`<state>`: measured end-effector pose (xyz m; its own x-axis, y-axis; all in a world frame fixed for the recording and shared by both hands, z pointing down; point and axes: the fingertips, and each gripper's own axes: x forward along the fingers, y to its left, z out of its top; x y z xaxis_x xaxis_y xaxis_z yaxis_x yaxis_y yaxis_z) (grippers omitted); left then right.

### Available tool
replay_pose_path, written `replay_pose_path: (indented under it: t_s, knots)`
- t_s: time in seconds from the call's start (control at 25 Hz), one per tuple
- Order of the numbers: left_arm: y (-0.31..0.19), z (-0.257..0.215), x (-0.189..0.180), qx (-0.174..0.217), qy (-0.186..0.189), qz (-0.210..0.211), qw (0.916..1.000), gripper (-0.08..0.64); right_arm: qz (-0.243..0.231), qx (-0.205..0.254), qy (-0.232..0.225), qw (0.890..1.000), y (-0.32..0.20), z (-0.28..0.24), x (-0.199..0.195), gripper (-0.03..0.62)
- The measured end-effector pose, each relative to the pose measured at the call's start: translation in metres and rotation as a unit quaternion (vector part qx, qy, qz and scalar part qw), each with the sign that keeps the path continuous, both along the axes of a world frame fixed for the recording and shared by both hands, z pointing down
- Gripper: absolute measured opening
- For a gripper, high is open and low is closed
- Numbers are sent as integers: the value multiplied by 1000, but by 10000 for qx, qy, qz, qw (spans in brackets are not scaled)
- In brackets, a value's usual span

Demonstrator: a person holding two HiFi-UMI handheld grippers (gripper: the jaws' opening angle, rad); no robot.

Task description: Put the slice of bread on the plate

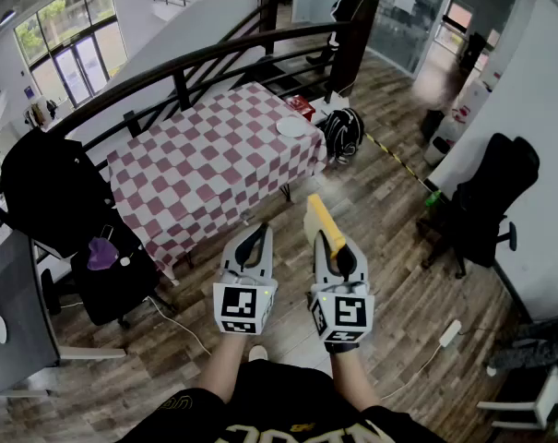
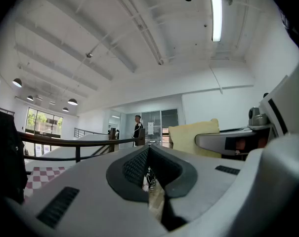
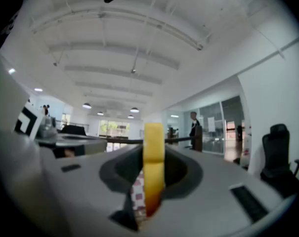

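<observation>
A yellow slice of bread point(image 1: 321, 220) stands on edge between the pads of my right gripper point(image 1: 335, 245), which is shut on it. In the right gripper view the bread point(image 3: 153, 154) rises upright from the right gripper point(image 3: 152, 169). My left gripper point(image 1: 255, 240) hangs beside it at the same height, shut and holding nothing. In the left gripper view the left gripper point(image 2: 149, 154) has its jaws together, and the bread point(image 2: 193, 135) shows to the right. Well ahead, a white plate point(image 1: 291, 126) lies on the far right corner of the red-checked table point(image 1: 205, 169).
A red box point(image 1: 301, 106) and a black bag point(image 1: 344, 134) sit by the table's right end. Black office chairs point(image 1: 491, 201) stand at the right and the left point(image 1: 76, 220). A dark railing point(image 1: 177, 72) runs behind the table. A person point(image 2: 137, 128) stands far off.
</observation>
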<state>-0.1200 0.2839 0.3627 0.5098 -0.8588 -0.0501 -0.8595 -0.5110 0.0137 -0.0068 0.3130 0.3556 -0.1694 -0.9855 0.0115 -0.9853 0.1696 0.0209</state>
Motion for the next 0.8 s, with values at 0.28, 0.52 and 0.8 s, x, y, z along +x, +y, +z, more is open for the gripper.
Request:
replay_pose_path:
  t_s: [0.28, 0.52, 0.8]
  knots:
    - [-41, 29, -23, -266, -55, 96, 9996, 20, 108, -122, 37, 9999, -38, 23, -22, 103]
    - [-74, 38, -15, -400, 39, 133, 9991, 20, 113, -199, -18, 9997, -77, 32, -20, 103]
    - [-151, 43, 2, -371, -75, -111, 9992, 20, -146, -72, -289, 9994, -166, 38, -3, 103]
